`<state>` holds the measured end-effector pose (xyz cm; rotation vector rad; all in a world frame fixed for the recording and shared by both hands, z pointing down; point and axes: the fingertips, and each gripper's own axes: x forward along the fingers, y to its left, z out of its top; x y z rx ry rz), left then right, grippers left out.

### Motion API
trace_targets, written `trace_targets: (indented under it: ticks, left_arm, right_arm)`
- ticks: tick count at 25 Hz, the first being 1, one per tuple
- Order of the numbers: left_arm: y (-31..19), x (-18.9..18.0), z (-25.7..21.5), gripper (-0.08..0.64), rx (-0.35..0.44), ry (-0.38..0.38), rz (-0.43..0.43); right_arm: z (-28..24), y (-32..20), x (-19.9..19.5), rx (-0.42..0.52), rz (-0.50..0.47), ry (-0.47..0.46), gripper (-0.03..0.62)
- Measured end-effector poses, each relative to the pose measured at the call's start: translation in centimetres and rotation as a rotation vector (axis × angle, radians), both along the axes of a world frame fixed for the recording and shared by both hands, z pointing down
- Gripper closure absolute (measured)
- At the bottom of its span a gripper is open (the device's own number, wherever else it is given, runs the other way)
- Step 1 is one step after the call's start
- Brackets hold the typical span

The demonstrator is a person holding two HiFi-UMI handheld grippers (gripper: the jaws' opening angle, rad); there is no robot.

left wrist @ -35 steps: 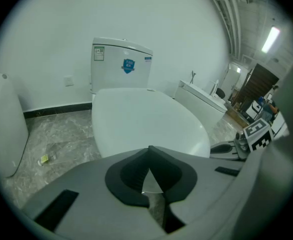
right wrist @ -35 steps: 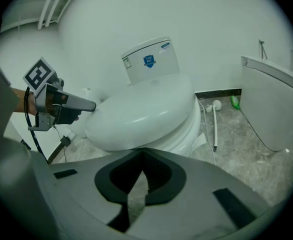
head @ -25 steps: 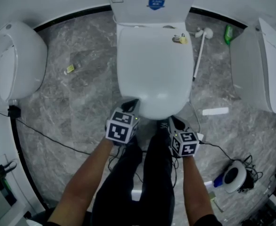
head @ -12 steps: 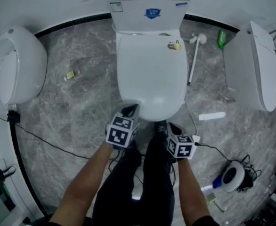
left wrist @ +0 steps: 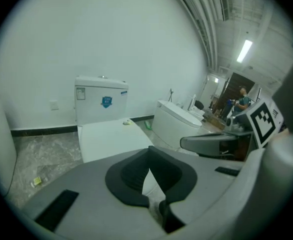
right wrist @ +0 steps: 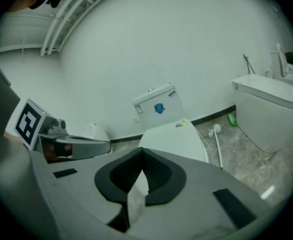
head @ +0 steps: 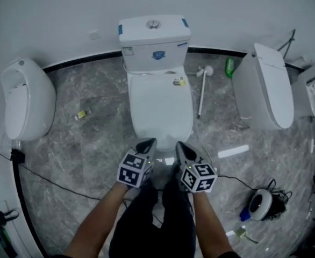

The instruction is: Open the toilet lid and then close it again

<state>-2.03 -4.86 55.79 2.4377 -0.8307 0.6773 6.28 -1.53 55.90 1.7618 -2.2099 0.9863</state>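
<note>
Both bare forearms reach forward from the lower edge of the head view, close together over the person's dark trousers. The left forearm (head: 95, 224) carries the left claw (head: 147, 144) and the right forearm (head: 208, 230) the right claw (head: 184, 149). The two claws sit side by side, near each other, marker cubes facing up, both pointing forward and somewhat down.

The floor (head: 87, 144) is grey veined stone, meeting a plain white wall (head: 66, 15) along a dark skirting. Straight ahead of the claws stands the toilet, its lid (head: 160, 109) down flat and shut. The lid's front edge is just beyond the claw tips, and the tank (head: 154, 42) stands behind it against the wall. A small yellow item (head: 179, 81) rests on the lid's far right corner. Ahead and to the right of the right claw a white brush (head: 202, 93) lies on the floor near a green bottle (head: 230, 67), with a second toilet (head: 265, 87) further right. Well to the left of the left claw is a white fixture (head: 26, 98), and a black cable (head: 55, 179) runs across the floor.

Each claw's jaws are pressed together at the tips with nothing pinched between them. Both claws are clear of the lid.
</note>
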Motion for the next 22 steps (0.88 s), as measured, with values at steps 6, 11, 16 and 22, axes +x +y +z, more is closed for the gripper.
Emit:
trace_targets:
  ticks: [6, 11, 16, 22]
  left_arm:
    - [0.3, 0.0, -8.6, 0.552, 0.07, 0.105, -0.037]
    - [1.7, 0.2, -15.4, 0.553, 0.136, 0.159, -0.052]
    - [4.4, 0.7, -21.0, 0.554, 0.224, 0.149, -0.067]
    - [9.9, 0.7, -25.8, 0.553, 0.262, 0.148, -0.142]
  right_arm:
    - [-11.3, -0.7, -1.0, 0.167, -0.056, 0.045, 0.581]
    - [-18.1, 0.2, -1.8, 0.251, -0.1, 0.067, 0.581]
    - [-23.0, 2.3, -1.4, 0.316, -0.115, 0.038, 0.581]
    - [-27.8, 7.3, -1.0, 0.369, -0.155, 0.002, 0.583]
